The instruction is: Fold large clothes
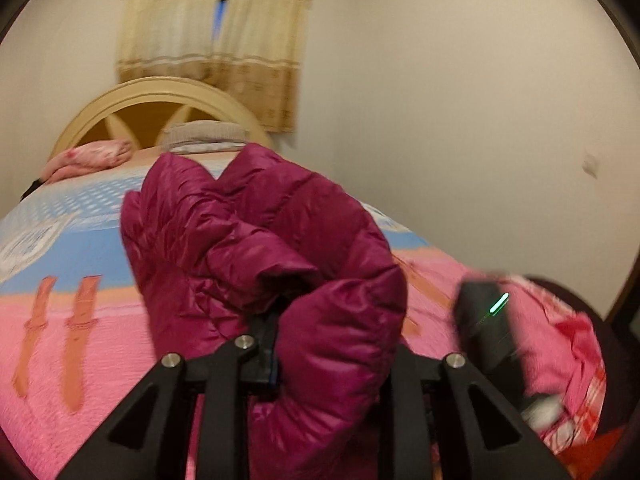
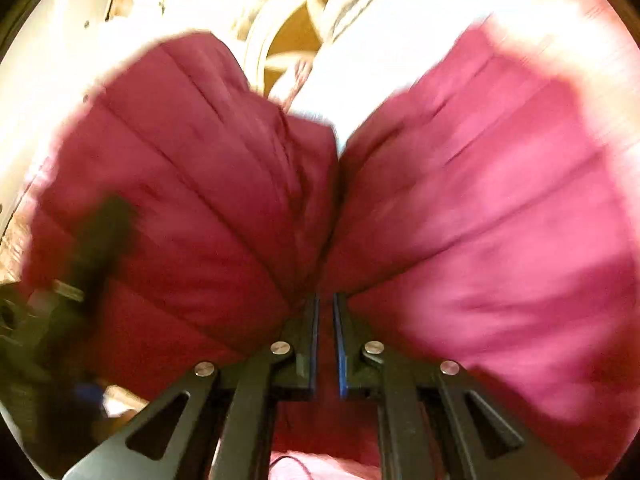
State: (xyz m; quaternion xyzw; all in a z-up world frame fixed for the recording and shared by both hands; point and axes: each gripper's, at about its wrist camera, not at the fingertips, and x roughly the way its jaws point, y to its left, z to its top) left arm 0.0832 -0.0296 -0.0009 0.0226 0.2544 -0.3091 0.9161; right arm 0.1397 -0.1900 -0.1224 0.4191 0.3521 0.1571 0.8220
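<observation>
A magenta quilted puffer jacket (image 1: 256,232) hangs bunched above the bed in the left wrist view. My left gripper (image 1: 298,302) is shut on a fold of it; one finger (image 1: 266,332) shows, the other is buried under fabric. In the right wrist view the same jacket (image 2: 192,184) bulges on both sides of my right gripper (image 2: 326,300), which is shut on a pinched seam. The right gripper (image 1: 484,328) appears blurred at the lower right of the left view, with a green light on it. At the left of the right wrist view, the left gripper (image 2: 96,248) is a dark blur.
The bed carries a pink and blue patterned bedspread (image 1: 80,320). A cream arched headboard (image 1: 160,96), a pink pillow (image 1: 88,158) and a folded grey blanket (image 1: 204,136) are at the far end. A beige curtain (image 1: 212,40) hangs behind, with a plain wall (image 1: 480,120) to the right.
</observation>
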